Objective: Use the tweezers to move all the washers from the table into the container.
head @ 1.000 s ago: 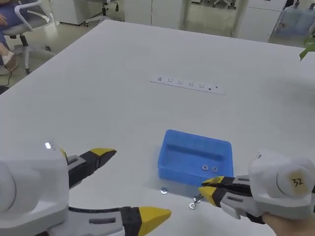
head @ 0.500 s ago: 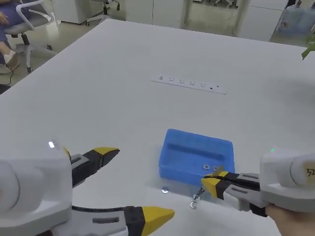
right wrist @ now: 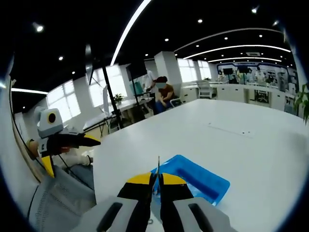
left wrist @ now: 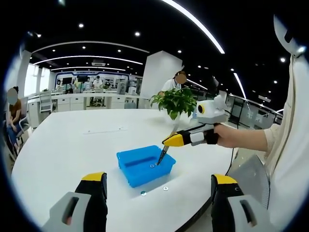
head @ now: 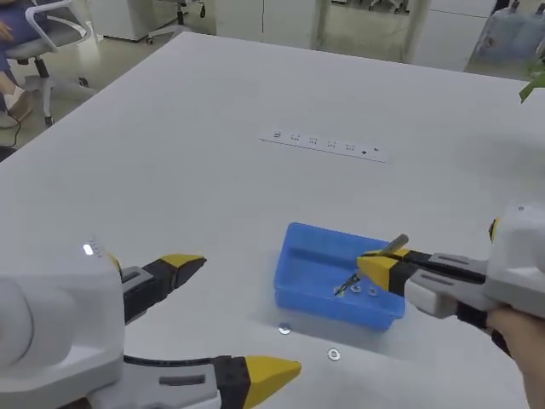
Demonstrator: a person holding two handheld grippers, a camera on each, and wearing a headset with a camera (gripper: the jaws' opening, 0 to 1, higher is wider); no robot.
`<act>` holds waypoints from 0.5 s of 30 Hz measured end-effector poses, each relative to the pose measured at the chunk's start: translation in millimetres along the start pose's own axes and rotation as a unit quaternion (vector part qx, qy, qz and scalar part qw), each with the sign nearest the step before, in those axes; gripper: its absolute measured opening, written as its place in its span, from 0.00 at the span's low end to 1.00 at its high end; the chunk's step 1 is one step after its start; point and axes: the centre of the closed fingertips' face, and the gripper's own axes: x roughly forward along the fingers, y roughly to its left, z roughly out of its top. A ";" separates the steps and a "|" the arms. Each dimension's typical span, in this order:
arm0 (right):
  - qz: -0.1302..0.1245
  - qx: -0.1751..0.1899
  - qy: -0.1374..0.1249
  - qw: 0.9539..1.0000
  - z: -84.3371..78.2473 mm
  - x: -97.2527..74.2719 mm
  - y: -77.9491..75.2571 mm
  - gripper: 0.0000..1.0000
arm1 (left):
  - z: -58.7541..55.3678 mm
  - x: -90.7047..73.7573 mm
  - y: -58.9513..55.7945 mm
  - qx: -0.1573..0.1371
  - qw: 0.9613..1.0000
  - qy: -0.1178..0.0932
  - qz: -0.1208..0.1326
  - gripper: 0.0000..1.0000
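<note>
- My right gripper (head: 379, 266) has its yellow-tipped jaws pressed together on a thin pair of metal tweezers (head: 347, 284), pinching them near the middle.
- The tweezers slant down from the jaws, and their tips are inside the shallow blue plastic container (head: 300, 256), close to its floor.
- I cannot tell whether the tips are carrying a washer.
- Two small silver washers (head: 358, 291) lie on the container floor, side by side, just beside the tweezer tips.
- One more round metal washer (head: 284, 329) lies on the white table (head: 170, 153), just in front of the container's near wall.
- Another washer (head: 333, 354) lies a little nearer to me and to the right of that one.
- My left gripper (head: 230, 317) has its jaws spread wide with nothing between them, above the table to the left of the container and apart from it.
- In the left gripper view, the two loose washers lie between my spread jaws and the container (left wrist: 140, 164).
- A white power strip (head: 328, 145) lies flat on the table, well beyond the container.
</note>
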 end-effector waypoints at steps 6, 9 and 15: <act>-0.048 0.029 0.020 0.998 -9.0 11.9 -31.9 0.01 | -1.3 -3.5 2.8 -0.002 1.000 0.000 0.005 0.90; -0.053 0.041 0.029 0.997 -14.0 18.2 -44.7 0.01 | -1.4 -4.4 3.8 -0.002 1.000 0.000 0.006 0.90; -0.059 0.045 0.054 0.996 -24.6 30.2 -59.2 0.01 | -0.8 -3.9 4.1 -0.002 1.000 0.000 0.007 0.90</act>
